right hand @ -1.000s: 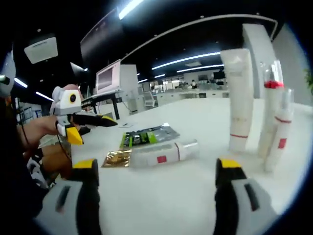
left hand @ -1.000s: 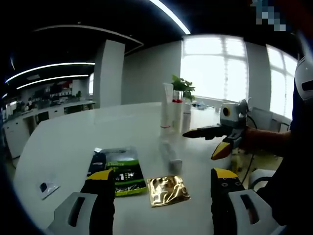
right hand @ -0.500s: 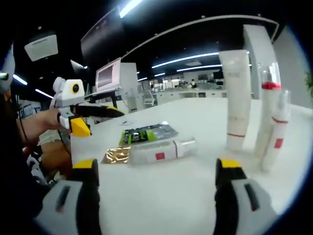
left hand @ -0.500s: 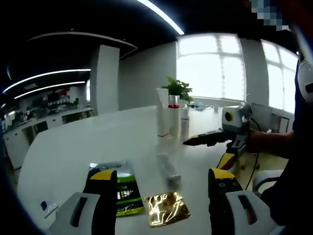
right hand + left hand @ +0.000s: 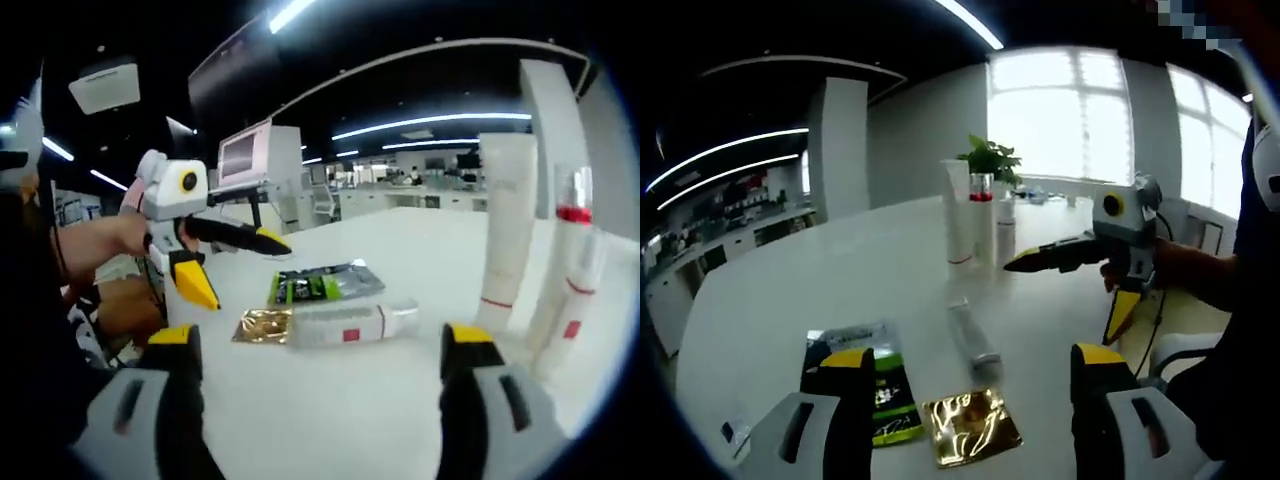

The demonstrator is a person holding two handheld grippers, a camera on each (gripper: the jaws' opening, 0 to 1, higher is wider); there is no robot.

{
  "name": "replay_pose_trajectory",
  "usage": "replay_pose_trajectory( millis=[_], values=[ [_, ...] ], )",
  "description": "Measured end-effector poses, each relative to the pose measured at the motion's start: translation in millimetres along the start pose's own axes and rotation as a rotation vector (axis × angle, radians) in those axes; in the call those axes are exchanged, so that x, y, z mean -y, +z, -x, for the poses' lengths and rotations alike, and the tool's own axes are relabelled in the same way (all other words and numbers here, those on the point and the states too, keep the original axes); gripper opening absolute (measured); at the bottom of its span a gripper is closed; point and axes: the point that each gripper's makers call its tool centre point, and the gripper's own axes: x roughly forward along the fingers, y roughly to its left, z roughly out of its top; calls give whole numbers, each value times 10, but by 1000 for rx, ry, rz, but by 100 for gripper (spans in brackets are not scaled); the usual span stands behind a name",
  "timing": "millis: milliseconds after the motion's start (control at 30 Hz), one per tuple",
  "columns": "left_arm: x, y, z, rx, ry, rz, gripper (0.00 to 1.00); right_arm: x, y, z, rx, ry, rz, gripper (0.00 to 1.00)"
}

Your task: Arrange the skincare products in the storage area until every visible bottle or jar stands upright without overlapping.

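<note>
A clear bottle with a red label [image 5: 968, 335] [image 5: 345, 325] lies on its side on the white table [image 5: 790, 290], beside a gold sachet [image 5: 970, 428] [image 5: 262, 325] and a green sachet [image 5: 865, 385] [image 5: 320, 285]. Farther off, a tall white tube [image 5: 958, 215] [image 5: 505, 240], a red-capped bottle [image 5: 983, 215] [image 5: 565, 260] and a smaller bottle [image 5: 1005, 225] stand upright together. My left gripper [image 5: 970, 355] [image 5: 248, 274] hovers open above the sachets. My right gripper [image 5: 1062, 302] [image 5: 322, 345] is open too, held in the air close to the lying bottle. Neither holds anything.
A small card [image 5: 735, 430] lies near the table's edge. A potted plant [image 5: 990, 158] stands behind the upright bottles, by the windows. A monitor on a stand [image 5: 245, 155] and desks are beyond the table. A person's hand [image 5: 120, 235] holds the left gripper.
Both cameras have shifted. In the right gripper view the left gripper has come closer, over the sachets. The bottles and sachets have not moved on the table.
</note>
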Motion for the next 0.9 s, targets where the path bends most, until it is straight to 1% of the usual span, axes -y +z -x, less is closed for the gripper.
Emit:
replay_pose_trajectory(
  millis=[33,100,233,267,367,433,533,600,700,800,833,900],
  values=[
    [3,2,-16,-6,-2,-14,81,-23,-1,6,-9,4,22,100],
    [5,2,-56,-25,-9,-3,81,-19,-13,-1,-21,4,43,100],
    [28,16,-144,-58,-24,-3,80,-55,-54,15,-42,9,54,100],
    [26,32,-176,-68,-22,8,80,-65,-59,21,-44,9,55,100],
    [43,64,-260,-80,-33,21,77,-47,-67,22,-49,15,53,100],
    [48,60,-317,-99,-36,9,76,-40,-80,48,-55,15,69,100],
    [45,35,-389,-138,-35,-19,74,-13,-96,62,-57,9,66,100],
    [41,41,-433,-141,-35,-26,74,-6,-98,74,-49,8,55,100],
    [33,28,-482,-159,-35,-22,70,10,-106,74,-40,11,34,100],
    [-29,-15,-520,-199,-12,-19,63,14,-119,84,-40,12,36,100],
    [-22,-17,-535,-202,-20,-17,61,18,-128,88,-41,12,36,100],
    [-15,-15,-557,-202,-25,-13,61,33,-145,92,-44,16,32,100]
  ],
)
